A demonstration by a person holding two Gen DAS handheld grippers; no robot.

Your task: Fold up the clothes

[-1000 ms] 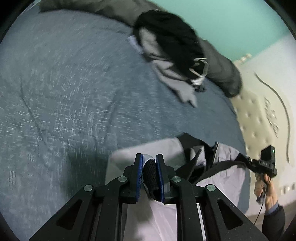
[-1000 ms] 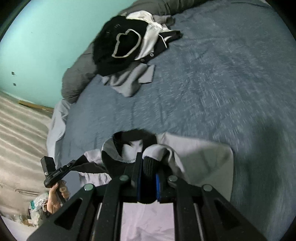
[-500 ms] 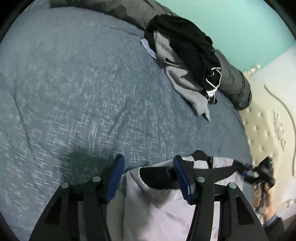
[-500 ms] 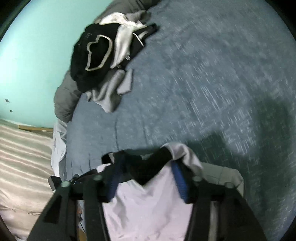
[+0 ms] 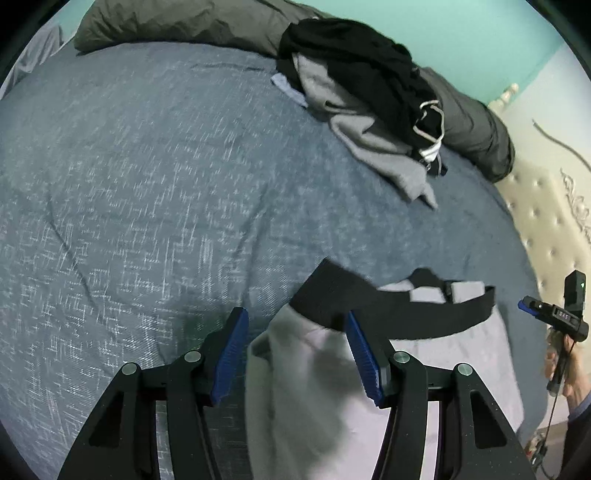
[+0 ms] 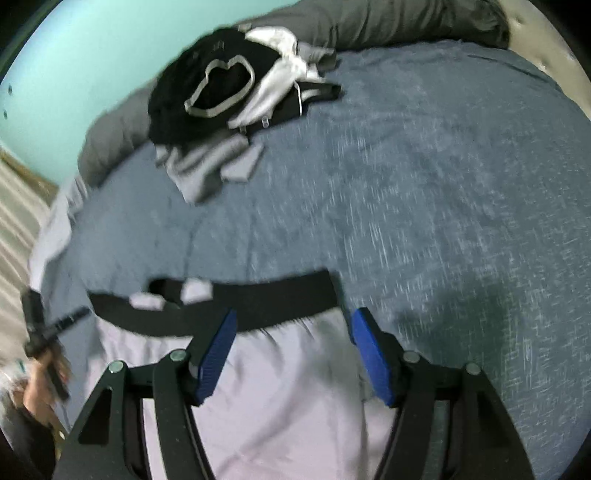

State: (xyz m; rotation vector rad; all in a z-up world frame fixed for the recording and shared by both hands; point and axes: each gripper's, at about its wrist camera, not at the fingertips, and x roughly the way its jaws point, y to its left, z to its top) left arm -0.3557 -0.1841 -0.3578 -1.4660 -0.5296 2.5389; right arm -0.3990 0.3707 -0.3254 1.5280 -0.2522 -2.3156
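Grey garment point(image 5: 303, 373) lies unlabelled between both just-spread grippers, left point(image 5: 295, 354) and right point(image 6: 291, 354).

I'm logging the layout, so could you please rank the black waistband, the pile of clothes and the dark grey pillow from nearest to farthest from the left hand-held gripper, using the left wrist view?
1. Black waistband, just ahead of the left hand-held gripper, touching its right finger.
2. Pile of clothes, far side of the bed, upper right.
3. Dark grey pillow, behind the pile, along the turquoise wall.
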